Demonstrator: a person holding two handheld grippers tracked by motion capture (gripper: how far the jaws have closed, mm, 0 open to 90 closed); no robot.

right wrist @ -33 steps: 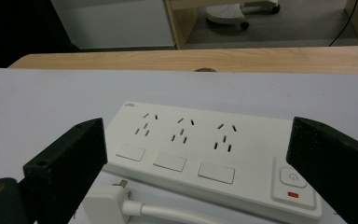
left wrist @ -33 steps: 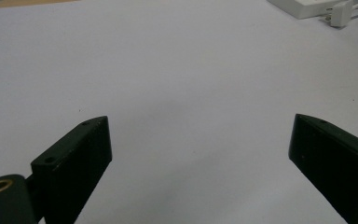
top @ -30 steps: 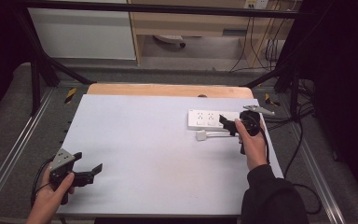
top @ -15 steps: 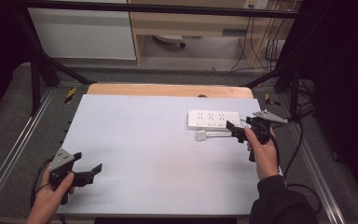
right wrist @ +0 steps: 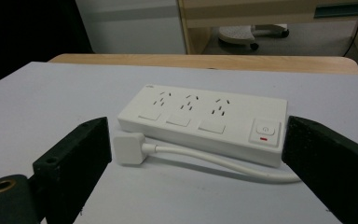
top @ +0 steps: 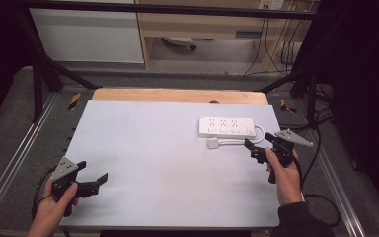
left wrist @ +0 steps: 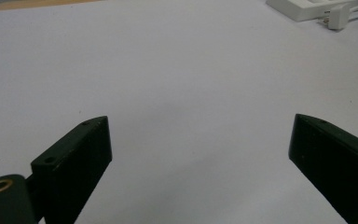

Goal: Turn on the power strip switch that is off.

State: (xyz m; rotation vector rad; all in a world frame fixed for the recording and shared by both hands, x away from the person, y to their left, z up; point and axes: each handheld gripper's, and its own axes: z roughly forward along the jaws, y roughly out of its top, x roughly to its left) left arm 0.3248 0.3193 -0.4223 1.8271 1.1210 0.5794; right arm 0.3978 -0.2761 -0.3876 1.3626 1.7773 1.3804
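Pale grey tabletop point(top: 168, 148), wooden strip along far edge. White three-outlet plastic power strip point(top: 227, 127) lies flat far right, its white square plug point(top: 212, 143) just beside near side. Right gripper point(top: 254, 149) near plug, jaws spread, empty. Left gripper point(top: 92, 176) near-left corner, jaws spread, empty.

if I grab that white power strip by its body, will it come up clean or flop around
The power strip looks like a rigid plastic block lying flat, so it should probably lift stiffly and not roll. Its cable and plug lie loose beside it and will likely dangle and drag.
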